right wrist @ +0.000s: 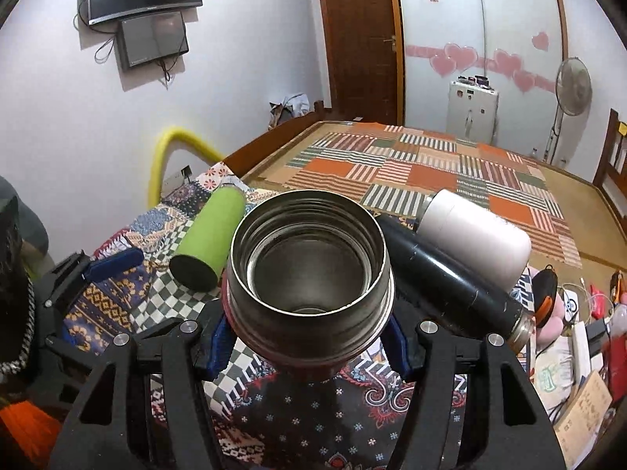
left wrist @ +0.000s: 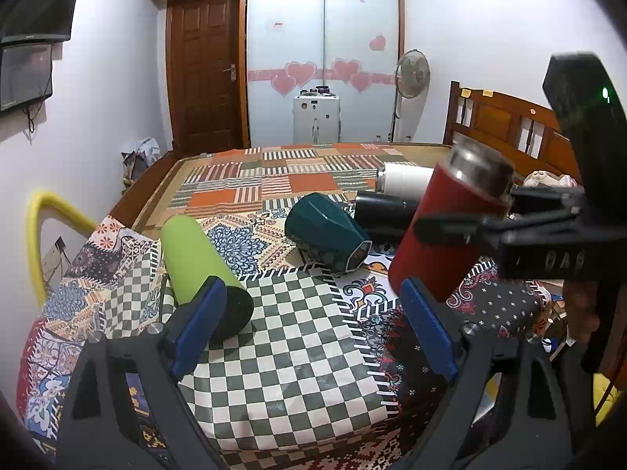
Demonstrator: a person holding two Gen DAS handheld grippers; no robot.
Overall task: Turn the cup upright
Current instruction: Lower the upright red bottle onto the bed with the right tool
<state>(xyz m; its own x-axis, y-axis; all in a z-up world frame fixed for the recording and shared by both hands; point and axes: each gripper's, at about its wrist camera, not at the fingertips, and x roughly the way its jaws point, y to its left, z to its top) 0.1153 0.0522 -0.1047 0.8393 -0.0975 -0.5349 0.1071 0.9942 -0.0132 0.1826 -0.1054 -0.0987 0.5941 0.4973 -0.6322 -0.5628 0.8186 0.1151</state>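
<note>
Right claw [right wrist: 309, 346] clamped on red cup [left wrist: 450, 227], tilted; level it, set base flat on bed [left wrist: 298, 352]; left claw [left wrist: 313, 329] wide, empty.

The red cup [left wrist: 443, 227] has a matt red body and a brushed steel collar, its open mouth [right wrist: 309, 270] showing dull, scuffed metal. Just beside it, the teal mug [left wrist: 327, 231] shines like glazed ceramic; the black flask [right wrist: 450, 278] is glossy and scratched, the white one [right wrist: 474, 235] satin-smooth, the green tumbler [left wrist: 196, 254] matt. Under the cup lies soft printed patchwork cloth [left wrist: 298, 352]. Beyond it, varnished wood frames the headboard [left wrist: 505, 125].
</note>
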